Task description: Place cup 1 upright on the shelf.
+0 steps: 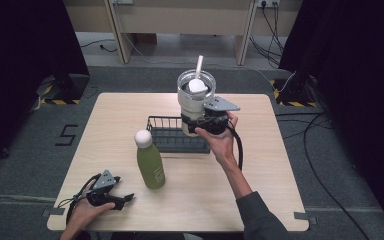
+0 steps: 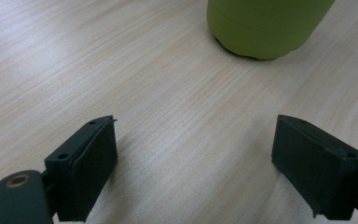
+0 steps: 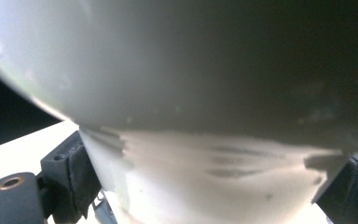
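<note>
Tumbler (image 1: 196, 97), white and smooth with a clear lid and straw, is lifted over the black wire basket (image 1: 172, 135) on the pale woodgrain tabletop (image 1: 260, 170), clamped in the right gripper (image 1: 207, 124) fingers, though going left to right you first hit the left gripper (image 1: 122, 200) lying low with fingers spread empty, then the matte green bottle (image 1: 150, 162).

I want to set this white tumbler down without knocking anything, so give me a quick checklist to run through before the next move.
1. Grip on the tumbler: ok. The right gripper has its jaws pressed on the narrow lower part.
2. Tumbler upright: ok. It stands vertical in the high view, its straw leaning slightly.
3. Clearance from the wire basket: cannot tell. The tumbler is held over the basket's far right end; its base is hidden by the hand.
4. Green bottle out of the way: ok. It stands upright in front of the basket, apart from the tumbler.
5. Left gripper free: ok. Jaws open, nothing between them, low over the table near the bottle.
</note>
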`<state>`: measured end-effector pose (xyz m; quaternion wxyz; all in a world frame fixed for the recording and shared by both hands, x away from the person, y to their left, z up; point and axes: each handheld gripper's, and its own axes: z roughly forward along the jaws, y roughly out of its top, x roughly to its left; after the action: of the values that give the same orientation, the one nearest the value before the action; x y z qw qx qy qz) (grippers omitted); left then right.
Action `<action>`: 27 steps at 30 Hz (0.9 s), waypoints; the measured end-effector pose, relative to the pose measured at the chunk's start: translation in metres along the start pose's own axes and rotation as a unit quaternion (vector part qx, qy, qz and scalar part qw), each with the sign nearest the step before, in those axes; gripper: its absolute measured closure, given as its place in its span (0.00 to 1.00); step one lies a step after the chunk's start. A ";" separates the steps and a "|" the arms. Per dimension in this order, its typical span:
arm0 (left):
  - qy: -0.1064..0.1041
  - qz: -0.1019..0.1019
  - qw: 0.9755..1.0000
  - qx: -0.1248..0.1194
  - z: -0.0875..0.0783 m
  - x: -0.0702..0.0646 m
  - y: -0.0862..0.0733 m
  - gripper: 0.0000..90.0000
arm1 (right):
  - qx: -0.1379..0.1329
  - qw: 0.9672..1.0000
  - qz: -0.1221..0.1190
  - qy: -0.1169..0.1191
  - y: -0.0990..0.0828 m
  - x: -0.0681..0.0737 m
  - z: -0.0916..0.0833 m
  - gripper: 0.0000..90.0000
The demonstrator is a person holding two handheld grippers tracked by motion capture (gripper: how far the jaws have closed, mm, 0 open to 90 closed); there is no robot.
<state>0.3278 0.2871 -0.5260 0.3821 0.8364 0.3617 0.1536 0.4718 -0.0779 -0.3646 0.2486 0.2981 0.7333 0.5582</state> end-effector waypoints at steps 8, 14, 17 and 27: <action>0.000 0.000 1.000 0.000 0.000 0.000 0.000 0.15 | 0.006 1.000 0.006 -0.014 -0.005 -0.008 0.012 0.12; -0.001 0.000 1.000 0.000 0.000 0.000 0.000 0.15 | 0.011 1.000 0.012 -0.026 -0.012 -0.017 0.019 0.12; 0.000 0.000 1.000 0.000 0.000 0.000 0.000 0.15 | 0.013 0.999 0.012 -0.031 -0.016 -0.020 0.022 0.12; 0.000 0.000 1.000 0.001 0.000 0.000 0.000 0.15 | 0.026 0.999 0.012 -0.034 -0.030 -0.020 0.030 0.12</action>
<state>0.3278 0.2872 -0.5259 0.3817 0.8368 0.3614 0.1531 0.5016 -0.0786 -0.4008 0.2591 0.3323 0.7347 0.5317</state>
